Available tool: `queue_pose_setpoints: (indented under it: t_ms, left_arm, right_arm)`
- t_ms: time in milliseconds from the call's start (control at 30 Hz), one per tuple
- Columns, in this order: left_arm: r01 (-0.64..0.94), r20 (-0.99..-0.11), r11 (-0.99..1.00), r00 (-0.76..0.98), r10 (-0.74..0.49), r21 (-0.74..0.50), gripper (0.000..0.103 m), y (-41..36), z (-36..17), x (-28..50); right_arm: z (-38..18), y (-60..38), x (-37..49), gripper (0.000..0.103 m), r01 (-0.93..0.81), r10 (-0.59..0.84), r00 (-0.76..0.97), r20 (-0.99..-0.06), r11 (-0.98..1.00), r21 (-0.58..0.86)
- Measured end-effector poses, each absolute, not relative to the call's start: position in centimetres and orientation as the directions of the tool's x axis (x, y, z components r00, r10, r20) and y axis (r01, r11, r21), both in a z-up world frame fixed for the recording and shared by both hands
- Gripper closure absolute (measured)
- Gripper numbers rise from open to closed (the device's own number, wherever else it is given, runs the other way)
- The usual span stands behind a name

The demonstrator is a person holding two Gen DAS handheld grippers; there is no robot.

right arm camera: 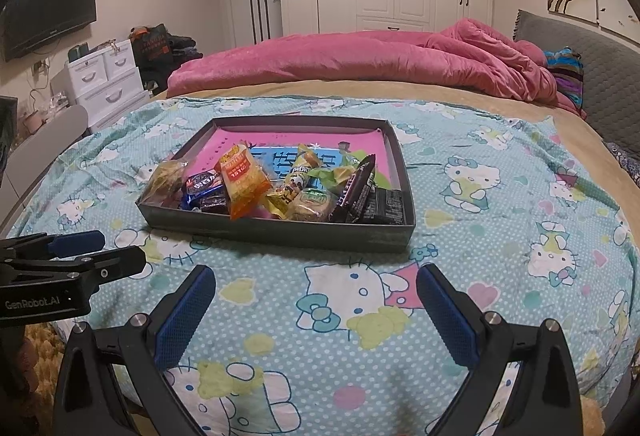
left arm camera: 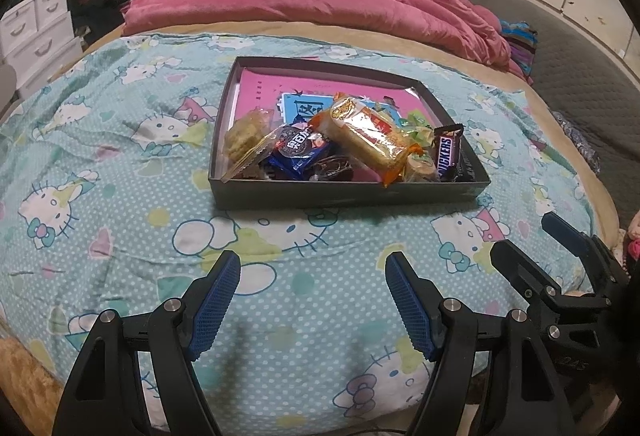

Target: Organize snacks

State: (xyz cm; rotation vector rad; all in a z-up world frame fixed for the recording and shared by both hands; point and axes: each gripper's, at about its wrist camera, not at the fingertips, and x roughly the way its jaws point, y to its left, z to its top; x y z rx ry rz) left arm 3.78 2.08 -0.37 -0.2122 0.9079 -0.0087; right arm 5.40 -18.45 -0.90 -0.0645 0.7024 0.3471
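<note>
On the bed, seen from the left wrist, a shallow dark grey cardboard tray (left arm camera: 352,192) sits on a teal polka-dot cotton sheet printed with white cartoon cats (left arm camera: 100,164). Its pink paper liner shows at the far end; crinkly wrapped snacks crowd the near end: a long clear-and-orange packet of yellow cake (left arm camera: 372,140), a glossy blue cookie pack (left arm camera: 300,150), a clear bag of pale crackers (left arm camera: 246,134) and a brown bar reading "SNICKERS" (left arm camera: 447,153). The left gripper (left arm camera: 312,300) hovers short of the tray, blue ribbed pads spread wide with nothing between them. A rumpled pink plush blanket (left arm camera: 320,0) lies beyond.

From the right wrist, the tray (right arm camera: 280,232) lies ahead and slightly left, bare sheet (right arm camera: 500,204) on every side. The cake packet (right arm camera: 244,180) stands tilted among the pile. The right gripper (right arm camera: 316,308) is likewise spread apart and empty above the sheet. At left, the other tool's black body reads "GenRobot.AI".
</note>
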Motion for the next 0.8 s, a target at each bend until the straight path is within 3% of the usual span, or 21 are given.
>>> queue_pose_setpoints:
  t_ms: [800]
  left_arm:
    - [-0.089, -0.762, 0.983, 0.644, -0.065, -0.158, 0.027, 1.99, 0.17, 3.54]
  right_arm:
    - [-0.66, -18.64, 5.38, 0.002, -0.318, 0.275, 0.718, -0.640, 0.947, 0.050]
